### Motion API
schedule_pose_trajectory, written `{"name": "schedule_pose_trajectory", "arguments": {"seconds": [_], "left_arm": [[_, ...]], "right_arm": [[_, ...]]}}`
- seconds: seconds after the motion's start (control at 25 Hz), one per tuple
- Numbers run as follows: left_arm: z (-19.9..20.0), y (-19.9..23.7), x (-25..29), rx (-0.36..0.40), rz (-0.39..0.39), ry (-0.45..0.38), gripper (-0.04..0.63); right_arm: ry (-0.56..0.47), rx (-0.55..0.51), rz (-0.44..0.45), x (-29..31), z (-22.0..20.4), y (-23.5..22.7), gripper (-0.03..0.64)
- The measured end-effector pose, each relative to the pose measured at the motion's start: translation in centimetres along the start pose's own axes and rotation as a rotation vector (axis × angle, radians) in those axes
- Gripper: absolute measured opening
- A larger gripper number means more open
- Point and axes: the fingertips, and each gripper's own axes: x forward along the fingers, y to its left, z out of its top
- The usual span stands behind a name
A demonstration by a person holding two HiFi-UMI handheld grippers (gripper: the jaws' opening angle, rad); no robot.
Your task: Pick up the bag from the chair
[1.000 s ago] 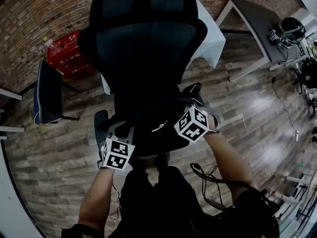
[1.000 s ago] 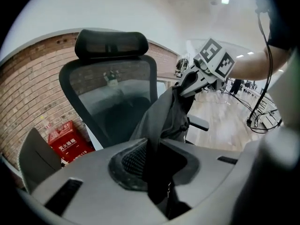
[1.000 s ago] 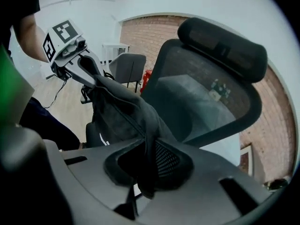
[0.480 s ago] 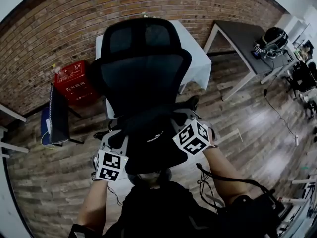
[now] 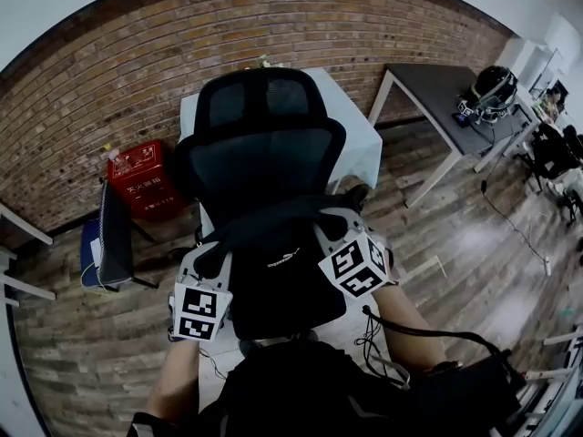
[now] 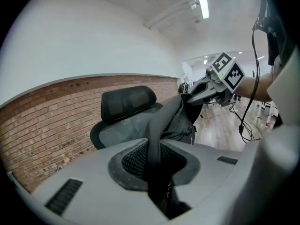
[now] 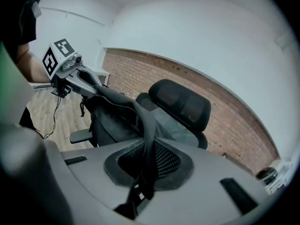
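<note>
Clearly, both tongs are pinching the black bag (image 5: 273, 264), which hangs between them in front of the office chair (image 5: 260, 148). The head view gives only the 2 marker cubes and the bag's bulk hiding the seat. The gripper views add the grip itself. The left tongs (image 6: 154, 175) are pressed onto a dark strap (image 6: 153, 146) that runs up out of them to the bag. The right tongs (image 7: 143, 172) are pressed onto another strap (image 7: 149, 125) the same way. Each gripper view also catches the opposite tongs holding the bag's top edge up, with the mesh headrest beyond. Whether the bag's bottom clears the seat cannot be told.

Compared with 1 s ago, the chair sits farther off in the head view, with its whole headrest and more of the brick wall (image 5: 109, 80) showing. The cubes are nearer the person, and the hold on the bag is unchanged.

Just behind the chair stands a white-draped desk (image 5: 363, 130). A red box (image 5: 137, 178) and a leaning dark panel (image 5: 111, 244) crowd the left. A grey desk (image 5: 428, 85) with a helmet (image 5: 487, 87) stands far right. Wood floor (image 5: 474, 244) lies open to the right, and a cable (image 5: 372, 335) trails near the person.
</note>
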Motion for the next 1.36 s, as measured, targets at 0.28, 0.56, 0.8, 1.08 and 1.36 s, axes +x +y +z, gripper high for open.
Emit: {"name": "schedule_pose_trajectory", "arguments": {"seconds": [0.28, 0.56, 0.8, 1.08, 1.36], "left_arm": [[2.7, 0.6, -0.9, 0.0, 0.015, -0.066, 0.067], [4.1, 0.8, -1.5, 0.005, 0.026, -0.1, 0.067], [4.0, 0.6, -1.8, 0.009, 0.031, -0.103, 0.067], [4.3, 0.4, -2.5, 0.016, 0.038, -0.109, 0.067], [4.2, 0.2, -2.7, 0.017, 0.041, -0.106, 0.067]], "right_arm": [[-0.063, 0.016, -0.072, -1.6, 1.9, -1.4, 0.044], [-0.095, 0.018, -0.104, -2.6, 2.9, -2.0, 0.044], [-0.1, 0.021, -0.106, -2.8, 2.8, -1.7, 0.044], [-0.101, 0.026, -0.11, -3.4, 2.8, -1.5, 0.044], [-0.102, 0.021, -0.106, -3.5, 2.9, -1.3, 0.044]]}}
